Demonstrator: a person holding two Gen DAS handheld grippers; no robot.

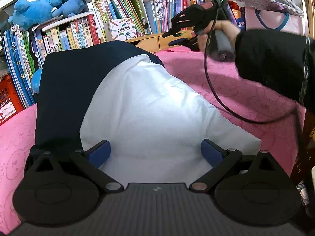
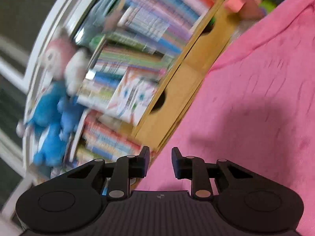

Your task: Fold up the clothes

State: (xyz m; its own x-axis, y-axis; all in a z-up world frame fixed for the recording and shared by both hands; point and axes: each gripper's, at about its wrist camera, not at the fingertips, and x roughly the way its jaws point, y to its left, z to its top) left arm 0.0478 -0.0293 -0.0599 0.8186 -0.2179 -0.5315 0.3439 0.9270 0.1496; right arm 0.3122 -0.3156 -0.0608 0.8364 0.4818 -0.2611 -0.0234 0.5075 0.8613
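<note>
A white garment [image 1: 149, 114] lies on a dark navy garment [image 1: 65, 90] on the pink cloth-covered surface [image 1: 236, 90]. My left gripper [image 1: 155, 153] is open, its blue pads wide apart just above the near edge of the white garment, holding nothing. My right gripper [image 1: 173, 37] shows in the left wrist view, held in a hand in the air at the far right, away from the clothes. In its own tilted, blurred view the right gripper [image 2: 160, 161] is open and empty over the pink cloth [image 2: 256, 98].
Shelves of books [image 1: 110, 19] and blue plush toys [image 1: 47, 2] stand behind the surface, with wooden drawers [image 1: 153, 41] at its far edge. A red crate [image 1: 7, 102] sits at the left. A black cable [image 1: 216, 90] hangs from the right gripper.
</note>
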